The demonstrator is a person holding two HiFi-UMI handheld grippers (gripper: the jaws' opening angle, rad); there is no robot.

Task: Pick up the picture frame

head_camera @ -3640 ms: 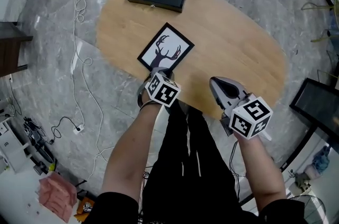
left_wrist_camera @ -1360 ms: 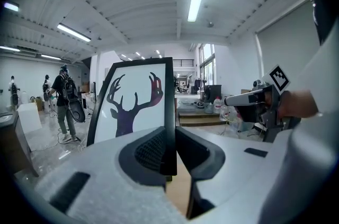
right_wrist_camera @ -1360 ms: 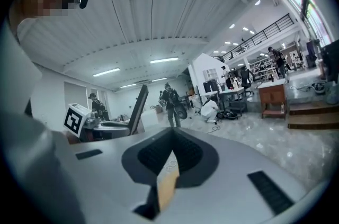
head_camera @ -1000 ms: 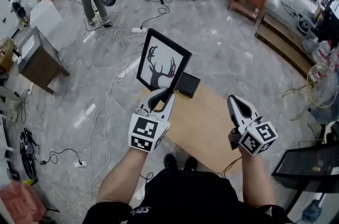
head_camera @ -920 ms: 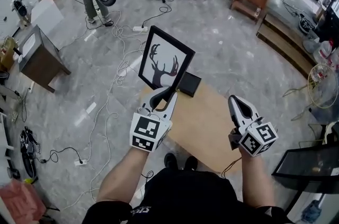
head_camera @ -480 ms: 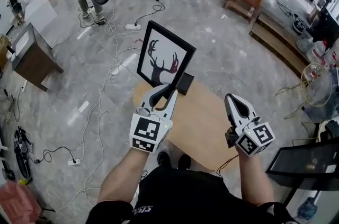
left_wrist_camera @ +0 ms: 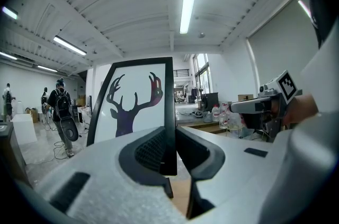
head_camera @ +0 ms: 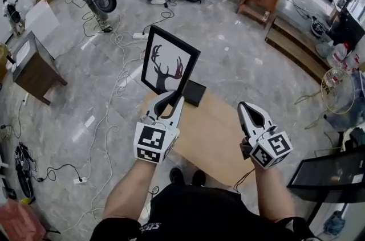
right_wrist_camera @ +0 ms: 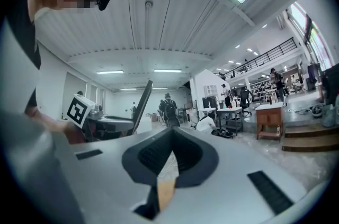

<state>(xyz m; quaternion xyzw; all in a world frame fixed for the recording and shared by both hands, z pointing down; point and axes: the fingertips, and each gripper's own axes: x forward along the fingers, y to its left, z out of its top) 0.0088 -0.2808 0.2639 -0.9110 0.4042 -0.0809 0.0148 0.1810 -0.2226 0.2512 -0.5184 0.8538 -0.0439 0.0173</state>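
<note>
**Inspector:** Start at the left. What is the state of the left tongs (head_camera: pixel 173 99)?

**Assistant:** They are clamped on the picture frame (head_camera: pixel 169 59). The left gripper view shows the pads (left_wrist_camera: pixel 149 152) pressing on either side of its black border, on one edge and close to a corner. No other part of the frame is gripped.

**Inspector:** Where is the frame itself?

**Assistant:** It is in the air, standing roughly upright above the left tongs, with the deer silhouette (head_camera: pixel 164 66) facing the person. It is clear of the wooden surface (head_camera: pixel 214 134) and touches nothing else.

**Inspector:** What is on the surface?

**Assistant:** There is one black box (head_camera: pixel 194 92) at the far end, behind and below the frame. Nothing else on it can be made out.

**Inspector:** And on the right?

**Assistant:** The right tongs (head_camera: pixel 244 106) are together at the tips with nothing between them. Through the slit lower down, only the surface and the floor (head_camera: pixel 239 57) show. They hang level over the right side of the surface, well apart from the frame, and take no part in the hold.

**Inspector:** How far along is the task?

**Assistant:** I judge the pick-up itself done, since the frame is off the surface and carried by one pair of tongs. What remains, as far as I can judge, is only keeping it steady. A single-edge grip leaves most of the frame standing free above the tongs — it could swing or slip. I would log that as the risk.
</note>
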